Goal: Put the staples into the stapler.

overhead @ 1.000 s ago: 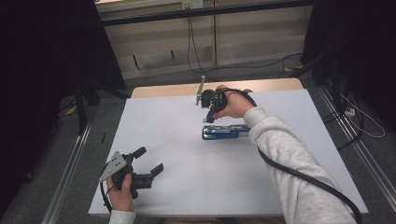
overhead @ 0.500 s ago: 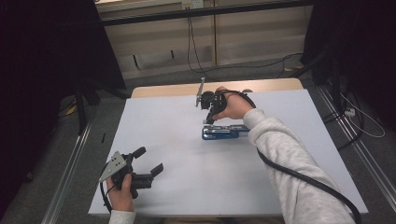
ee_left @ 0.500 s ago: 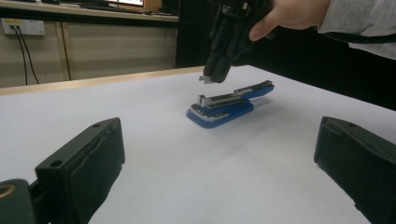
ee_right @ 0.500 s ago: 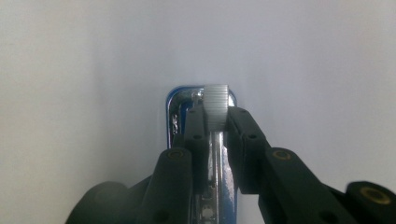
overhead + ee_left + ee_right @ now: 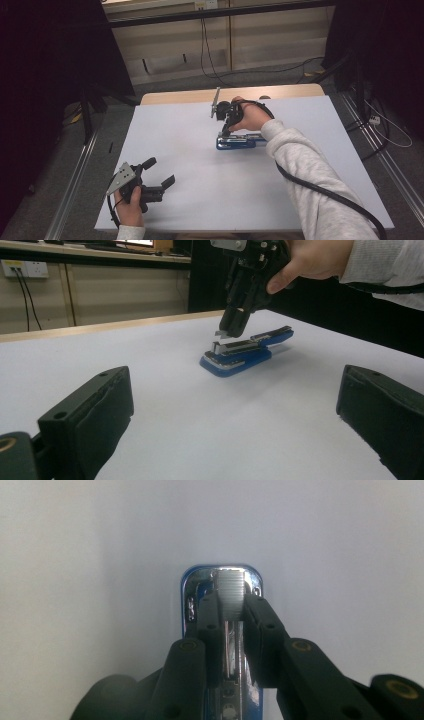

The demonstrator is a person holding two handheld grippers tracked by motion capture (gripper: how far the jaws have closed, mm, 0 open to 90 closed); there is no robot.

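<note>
Lying open on the white worktop [image 5: 200, 205], the blue stapler [image 5: 240, 142] sits a little beyond the middle of the sheet, toward 1 o'clock in the high view, with its long axis running from 9 to 3 o'clock. Its top arm is swung back, baring the bright metal channel on the blue base, with a chrome plate at the front end. Over the last second almost nothing has shifted. The stapler has not moved, and the right gripper [image 5: 225, 131] hangs over its 9 o'clock end just as it did. That suggests the loading step is at its careful lining-up stage and not yet finished. The right gripper's fingers [image 5: 209, 625] stand narrow, pinched on a small ridged staple strip [image 5: 231, 597], which sits directly above the front of the channel. I cannot tell whether the strip already touches the channel or hangs just clear. Well apart, at 7 o'clock near the worktop's front edge, the left gripper [image 5: 160, 171] rests in the hand, its fingers [image 5: 95, 415] spread wide with nothing between them, pointing toward the stapler.
</note>
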